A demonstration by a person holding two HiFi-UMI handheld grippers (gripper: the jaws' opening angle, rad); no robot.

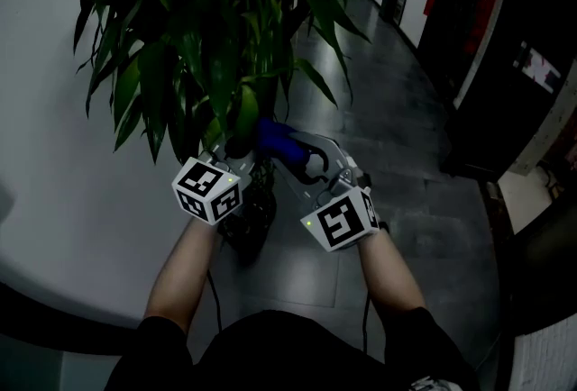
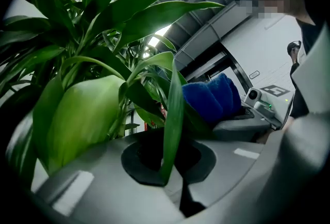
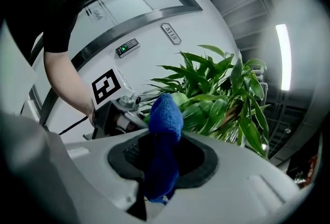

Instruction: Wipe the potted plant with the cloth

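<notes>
The potted plant (image 1: 203,38) has long green leaves above a dark pot (image 1: 248,222) on the floor. My left gripper (image 2: 172,176) is shut on one narrow leaf (image 2: 172,109), which runs up from between its jaws. A broad pale leaf (image 2: 82,114) hangs just to its left. My right gripper (image 3: 154,187) is shut on the blue cloth (image 3: 165,135), whose bunched top stands above the jaws. In the head view the cloth (image 1: 273,137) sits against the lower leaves, right of the left gripper (image 1: 236,146). The right gripper (image 1: 302,155) reaches in from the right.
A white curved wall (image 1: 54,200) stands behind and left of the plant. Dark tiled floor (image 1: 397,137) runs off along a corridor to the right. A dark pillar and doorway (image 1: 505,65) stand at the far right. A door keypad (image 3: 127,47) shows on the wall.
</notes>
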